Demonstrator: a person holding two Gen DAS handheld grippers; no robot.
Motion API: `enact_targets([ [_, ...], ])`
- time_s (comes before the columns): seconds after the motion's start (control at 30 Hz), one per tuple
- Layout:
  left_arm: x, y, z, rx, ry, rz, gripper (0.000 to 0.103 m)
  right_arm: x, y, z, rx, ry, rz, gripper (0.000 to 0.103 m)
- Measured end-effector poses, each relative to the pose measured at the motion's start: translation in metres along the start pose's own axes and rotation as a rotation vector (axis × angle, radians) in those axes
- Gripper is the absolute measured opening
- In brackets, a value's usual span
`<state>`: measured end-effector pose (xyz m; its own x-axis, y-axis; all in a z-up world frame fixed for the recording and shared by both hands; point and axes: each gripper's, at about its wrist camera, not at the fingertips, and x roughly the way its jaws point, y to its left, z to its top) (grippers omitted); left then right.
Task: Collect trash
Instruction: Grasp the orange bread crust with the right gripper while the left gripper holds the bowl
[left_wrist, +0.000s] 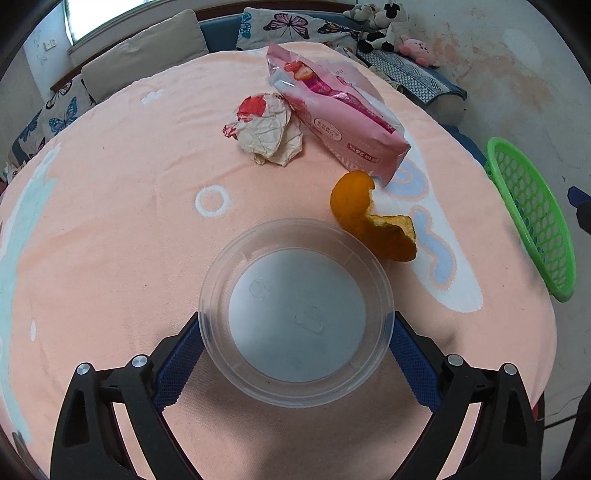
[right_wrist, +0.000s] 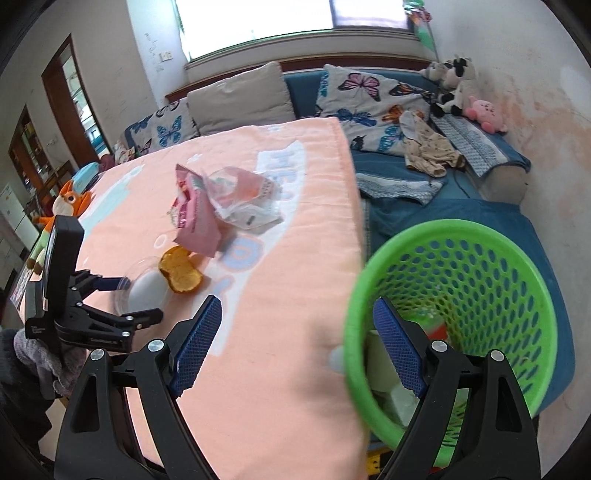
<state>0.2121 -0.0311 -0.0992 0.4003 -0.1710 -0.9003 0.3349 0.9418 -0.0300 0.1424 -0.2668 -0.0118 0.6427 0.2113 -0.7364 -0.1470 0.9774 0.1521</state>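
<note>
Left claw (left_wrist: 295, 332) is pinching the clear plastic bowl (left_wrist: 295, 314) on the tabletop (left_wrist: 129, 221), right claw (right_wrist: 295, 339) spread wide over the green basket (right_wrist: 461, 295) rim.

Little is readable: the pink snack bag (left_wrist: 332, 110) carries print, including an oval label and a line of characters with digits near its lower end, all too small and distorted to make out. The peach cloth (right_wrist: 258, 350) on the bench has big pale-blue woven letters, seemingly "HE" at the far end in the right wrist view, with the rest covered by trash or warped. The small white print on the left gripper (right_wrist: 125, 291) body is illegible.
</note>
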Motion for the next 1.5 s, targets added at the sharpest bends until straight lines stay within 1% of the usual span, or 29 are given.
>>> enact_targets([
  [0.23, -0.006, 0.006, -0.004, -0.014, -0.033, -0.006, 0.089, 0.017, 0.025, -0.002, -0.032, 0.03, 0.044, 0.084],
  [0.57, -0.043, 0.046, -0.011, -0.101, -0.113, 0.02, 0.089, 0.045, 0.057, -0.008, -0.06, 0.082, 0.115, 0.084],
  [0.9, -0.069, 0.077, -0.017, -0.178, -0.165, 0.038, 0.089, 0.077, 0.1, -0.009, -0.097, 0.119, 0.151, 0.084],
  [1.07, -0.072, 0.083, -0.018, -0.186, -0.17, 0.034, 0.089, 0.095, 0.118, -0.005, -0.093, 0.13, 0.15, 0.084],
  [1.2, -0.071, 0.087, -0.019, -0.191, -0.169, 0.029, 0.089, 0.109, 0.131, -0.001, -0.089, 0.138, 0.14, 0.081],
  [1.23, -0.071, 0.088, -0.019, -0.193, -0.169, 0.027, 0.089, 0.111, 0.133, -0.001, -0.09, 0.137, 0.134, 0.08],
  [1.3, -0.071, 0.09, -0.019, -0.199, -0.17, 0.023, 0.089, 0.115, 0.137, 0.0, -0.099, 0.131, 0.102, 0.075],
  [1.43, -0.071, 0.093, -0.02, -0.205, -0.172, 0.017, 0.089, 0.126, 0.141, 0.002, -0.087, 0.137, 0.08, 0.073],
  [1.5, -0.07, 0.094, -0.02, -0.208, -0.173, 0.012, 0.089, 0.128, 0.143, 0.003, -0.089, 0.128, 0.057, 0.07],
])
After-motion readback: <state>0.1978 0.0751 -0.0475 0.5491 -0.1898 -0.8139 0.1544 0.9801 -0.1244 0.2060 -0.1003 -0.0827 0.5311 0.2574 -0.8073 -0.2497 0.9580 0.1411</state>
